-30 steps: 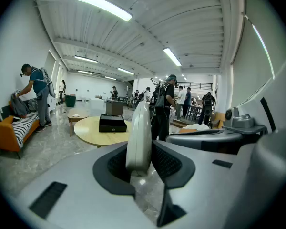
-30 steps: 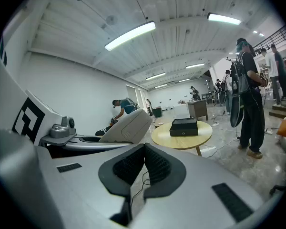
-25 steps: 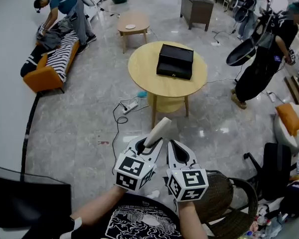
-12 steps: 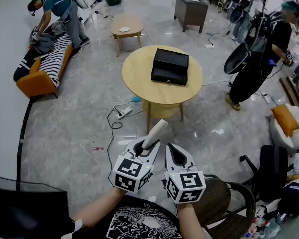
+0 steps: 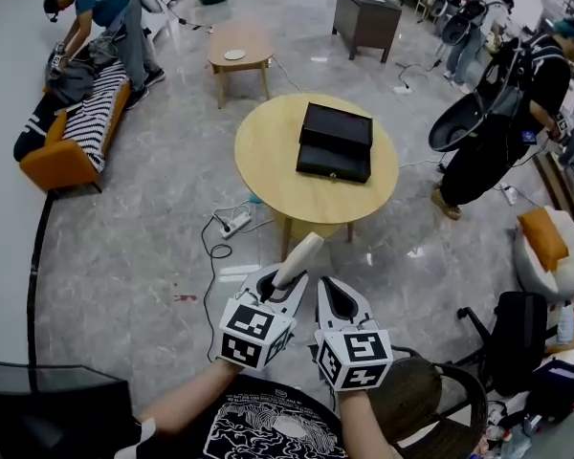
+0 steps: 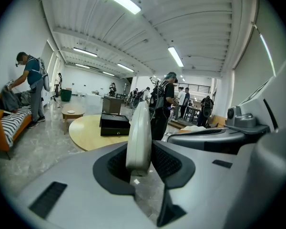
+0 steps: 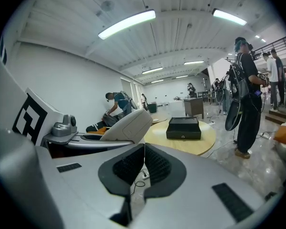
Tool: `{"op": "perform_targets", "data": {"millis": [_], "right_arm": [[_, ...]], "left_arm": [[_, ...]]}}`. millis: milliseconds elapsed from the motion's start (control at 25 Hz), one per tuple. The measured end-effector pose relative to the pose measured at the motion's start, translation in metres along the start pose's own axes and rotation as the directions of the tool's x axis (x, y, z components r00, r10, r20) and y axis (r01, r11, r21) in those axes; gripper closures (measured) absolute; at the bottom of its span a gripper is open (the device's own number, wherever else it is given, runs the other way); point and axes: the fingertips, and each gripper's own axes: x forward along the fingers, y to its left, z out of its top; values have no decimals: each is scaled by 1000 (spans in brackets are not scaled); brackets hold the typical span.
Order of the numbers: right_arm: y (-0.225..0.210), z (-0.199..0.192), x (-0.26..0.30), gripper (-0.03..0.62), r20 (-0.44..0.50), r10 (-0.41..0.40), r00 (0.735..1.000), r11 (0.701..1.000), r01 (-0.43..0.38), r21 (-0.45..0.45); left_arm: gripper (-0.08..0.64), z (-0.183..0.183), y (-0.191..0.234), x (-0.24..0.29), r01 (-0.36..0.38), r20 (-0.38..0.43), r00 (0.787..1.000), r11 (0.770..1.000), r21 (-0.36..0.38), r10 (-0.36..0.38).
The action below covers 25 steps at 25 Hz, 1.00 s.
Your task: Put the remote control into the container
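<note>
Now, left claw (image 5: 284,283): clenched on remote control (image 5: 299,256)
Right claw (image 5: 330,293): closed on nothing
Change: bench (image 5: 268,161) and container (image 5: 336,142) slightly nearer
Meaning: you remain in approach; container well apart

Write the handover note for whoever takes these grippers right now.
The left gripper is shut on the remote control, which sticks out forward.
The right gripper is shut and empty, close beside it.
The container, a black box, sits on the round table ahead and looks closed.
Done: remote in hand.
Left: reach the table, open the container, put the remote inside.
</note>
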Motion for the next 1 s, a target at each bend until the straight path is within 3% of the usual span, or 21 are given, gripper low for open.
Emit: {"op": "perform_targets", "data": {"millis": [600,1000], "right_arm": [[28,50,108,569,-12,-108,994,994,108,30],[7,55,143,569,-34,-156,987,986,158,61]], "left_arm": [[450,44,111,28,101,-34,994,994,27,-100],[451,53,138,64,145,-57,988,989,25,-144]]}}
